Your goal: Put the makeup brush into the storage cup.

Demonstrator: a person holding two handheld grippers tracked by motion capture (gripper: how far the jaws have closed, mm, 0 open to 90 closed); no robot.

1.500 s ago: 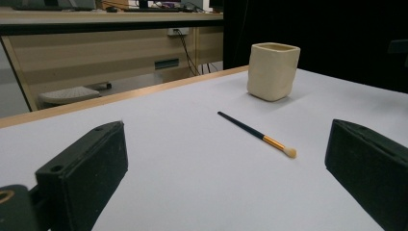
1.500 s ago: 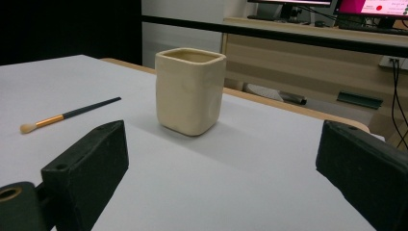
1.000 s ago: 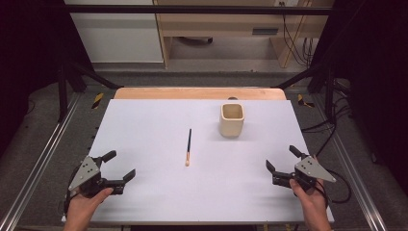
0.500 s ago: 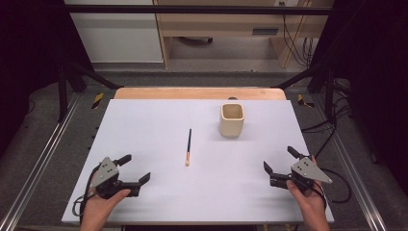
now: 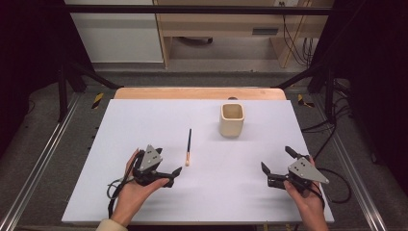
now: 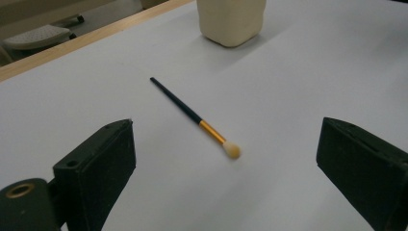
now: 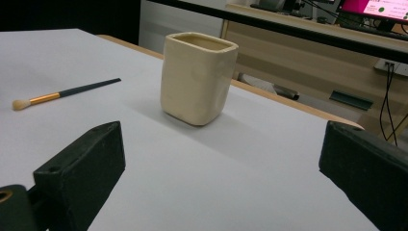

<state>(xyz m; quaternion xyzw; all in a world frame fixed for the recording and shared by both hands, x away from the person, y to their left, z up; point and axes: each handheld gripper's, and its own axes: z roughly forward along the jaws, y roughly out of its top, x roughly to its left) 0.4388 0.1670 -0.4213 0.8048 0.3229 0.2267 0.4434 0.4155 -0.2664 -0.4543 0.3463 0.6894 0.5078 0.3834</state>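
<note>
Both claws gape empty: left gripper [image 5: 169,172] lower left, right gripper [image 5: 276,164] lower right. Between them, centre frame, the slim black-handled brush with gold ferrule [image 5: 188,146] lies lengthwise, pale tuft toward the bottom edge.

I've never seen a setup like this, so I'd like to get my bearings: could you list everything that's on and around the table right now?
Table: one, white top with a wooden far edge, centre of the high view.
Brush: one, dark handle, gold band, pale tip; lying flat mid-table, tip toward the person.
Cup: one, cream, squarish, upright, empty as far as the high view shows; right of the brush, nearer the far edge.
Wooden furniture: light brown, beyond the table.
Cables: several, dark, hanging at the far right.
Left gripper: one, black, jaws open, just short of the brush tip.
Right gripper: one, black, jaws open, near right edge, aimed toward the cup.
Hands: two, holding the grippers.
</note>
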